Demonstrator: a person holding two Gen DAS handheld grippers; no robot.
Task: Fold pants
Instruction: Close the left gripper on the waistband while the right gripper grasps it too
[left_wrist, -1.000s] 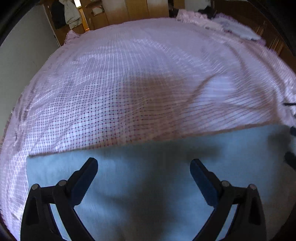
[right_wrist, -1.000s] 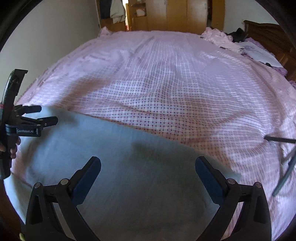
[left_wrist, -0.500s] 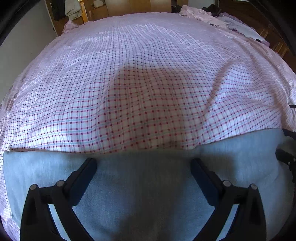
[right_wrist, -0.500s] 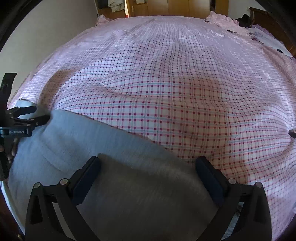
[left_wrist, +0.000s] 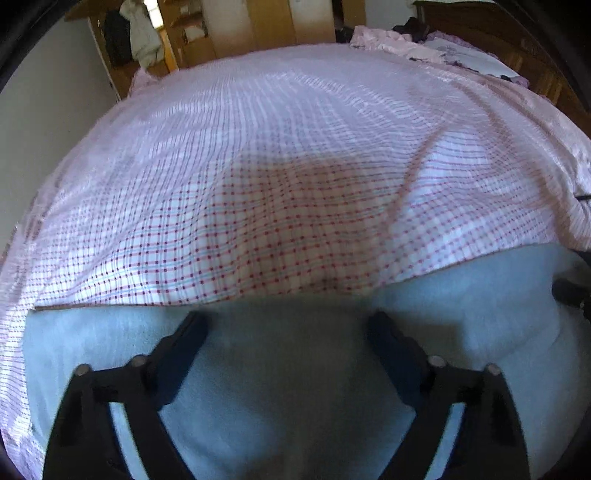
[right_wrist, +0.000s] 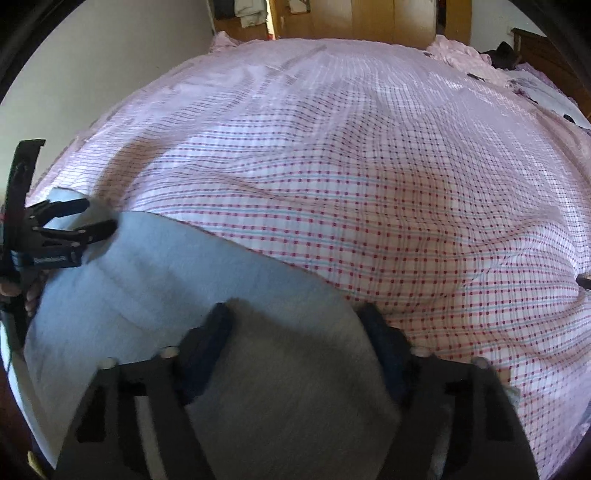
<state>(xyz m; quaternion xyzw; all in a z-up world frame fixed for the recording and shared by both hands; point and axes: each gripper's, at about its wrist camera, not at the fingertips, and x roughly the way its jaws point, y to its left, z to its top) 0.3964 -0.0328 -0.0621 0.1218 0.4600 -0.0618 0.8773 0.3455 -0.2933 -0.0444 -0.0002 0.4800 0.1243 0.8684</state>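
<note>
Light grey-blue pants (left_wrist: 288, 369) lie flat across the near edge of the bed; they also show in the right wrist view (right_wrist: 207, 288). My left gripper (left_wrist: 288, 332) is open, its fingers (left_wrist: 181, 354) spread just over the cloth near the far edge. My right gripper (right_wrist: 295, 328) is open over the pants' right end, its fingers (right_wrist: 207, 343) apart with cloth between them. The left gripper (right_wrist: 85, 221) also shows from the side at the left of the right wrist view, jaws apart at the pants' corner.
The bed carries a pink and white checked sheet (left_wrist: 295, 184) with soft wrinkles. Crumpled clothes (left_wrist: 399, 44) lie at the far right corner. Wooden wardrobes (right_wrist: 388, 18) and hanging clothes (left_wrist: 140, 33) stand behind the bed. A pale wall (right_wrist: 92, 74) runs along the left.
Both grippers have narrowed a little while staying open, and both have pulled back and up slightly. The pants' far edge bulges more near the right gripper.
</note>
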